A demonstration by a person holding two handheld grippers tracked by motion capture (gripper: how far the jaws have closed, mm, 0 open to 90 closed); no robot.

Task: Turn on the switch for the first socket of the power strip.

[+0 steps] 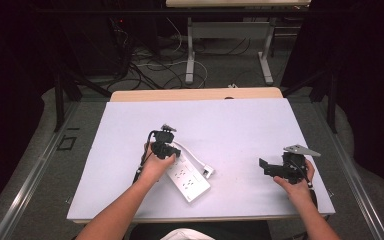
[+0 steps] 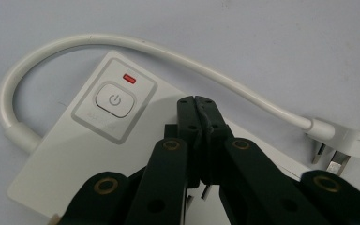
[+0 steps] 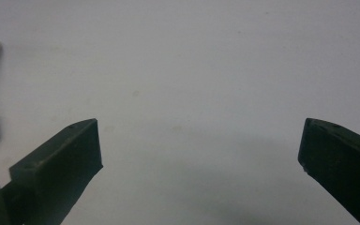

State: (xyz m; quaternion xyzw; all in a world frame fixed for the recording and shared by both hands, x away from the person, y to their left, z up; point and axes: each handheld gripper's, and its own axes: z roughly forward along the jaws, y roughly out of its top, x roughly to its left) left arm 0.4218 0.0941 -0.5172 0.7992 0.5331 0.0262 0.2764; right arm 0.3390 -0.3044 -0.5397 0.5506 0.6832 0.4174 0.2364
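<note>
With your left tongs (image 2: 198, 101) closed on nothing above the power strip (image 2: 75, 154), its switch (image 2: 115, 99) lies just left of the tips; your right tongs (image 3: 199, 147), open, sit well apart on the desk (image 1: 240, 125).

The power strip (image 1: 187, 179) lies on the bench (image 1: 230, 125), left of centre. Its cable (image 2: 122, 44) loops to the plug (image 1: 208, 171) beside it. The left claw (image 2: 198, 101) sits over the strip; the right claw (image 1: 263, 164) is well apart, to the right.
</note>
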